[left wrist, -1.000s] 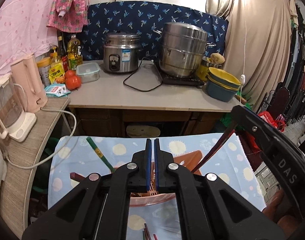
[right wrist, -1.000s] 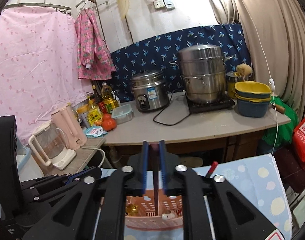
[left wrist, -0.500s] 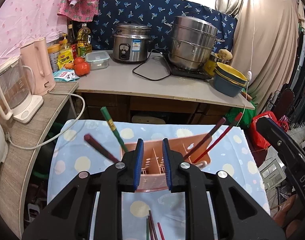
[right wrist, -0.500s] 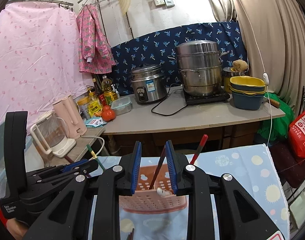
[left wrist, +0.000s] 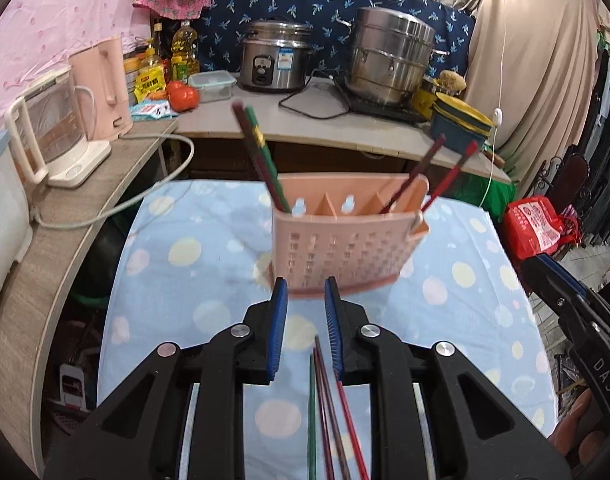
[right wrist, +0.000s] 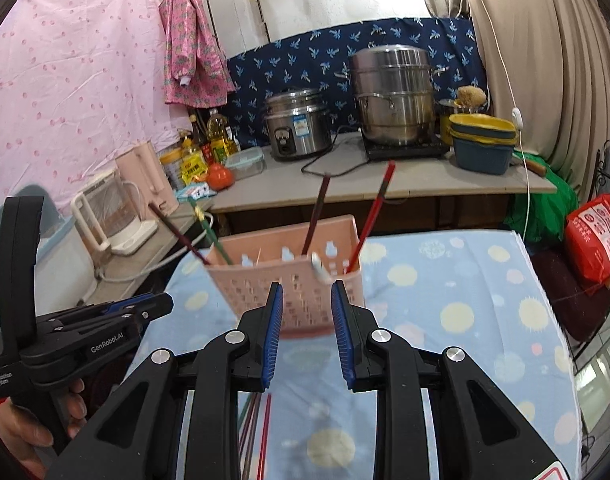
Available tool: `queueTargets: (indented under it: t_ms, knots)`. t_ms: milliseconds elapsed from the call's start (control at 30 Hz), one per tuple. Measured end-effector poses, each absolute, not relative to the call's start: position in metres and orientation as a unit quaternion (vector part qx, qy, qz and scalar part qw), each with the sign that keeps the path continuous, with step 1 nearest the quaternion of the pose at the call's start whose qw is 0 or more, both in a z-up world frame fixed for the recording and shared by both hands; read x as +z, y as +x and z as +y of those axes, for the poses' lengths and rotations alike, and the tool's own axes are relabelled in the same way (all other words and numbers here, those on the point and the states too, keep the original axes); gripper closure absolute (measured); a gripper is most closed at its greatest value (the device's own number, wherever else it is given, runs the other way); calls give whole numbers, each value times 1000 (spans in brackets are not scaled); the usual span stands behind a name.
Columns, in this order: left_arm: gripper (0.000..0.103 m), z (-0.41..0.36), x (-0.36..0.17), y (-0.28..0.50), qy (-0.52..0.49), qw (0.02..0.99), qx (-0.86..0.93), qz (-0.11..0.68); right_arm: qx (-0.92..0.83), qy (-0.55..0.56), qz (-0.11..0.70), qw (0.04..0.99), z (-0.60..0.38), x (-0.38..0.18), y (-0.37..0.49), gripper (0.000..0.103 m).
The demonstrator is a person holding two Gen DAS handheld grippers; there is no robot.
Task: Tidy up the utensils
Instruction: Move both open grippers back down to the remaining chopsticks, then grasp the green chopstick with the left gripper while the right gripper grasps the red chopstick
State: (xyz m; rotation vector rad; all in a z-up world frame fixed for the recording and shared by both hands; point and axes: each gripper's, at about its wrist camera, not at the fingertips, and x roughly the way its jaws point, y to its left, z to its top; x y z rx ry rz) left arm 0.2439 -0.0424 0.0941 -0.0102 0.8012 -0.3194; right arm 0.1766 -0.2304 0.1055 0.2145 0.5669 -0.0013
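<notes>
Left gripper, right gripper: black plastic frames, blue ribbed pads, silver screws, white "GenRobot.AI" and "DAS" lettering.

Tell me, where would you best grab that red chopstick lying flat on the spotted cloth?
Probably near its far end, coming from above with a pad on either side of the thin shaft. The red chopstick lies flat on the cloth, close beside other loose chopsticks, so a side approach would likely bump them. The left gripper hangs open just above.
</notes>
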Motion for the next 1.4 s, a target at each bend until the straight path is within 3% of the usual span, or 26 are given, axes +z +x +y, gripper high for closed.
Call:
queueTargets:
  t_ms: [767,1400]
  knots:
    - [85,-9,-34,109,26,847,-148,509,40,89,429,898,-177,-19,55,78]
    - [82,-16,-48,84,29,837,-167,520,92,58,471,875,-133,-50,43,78]
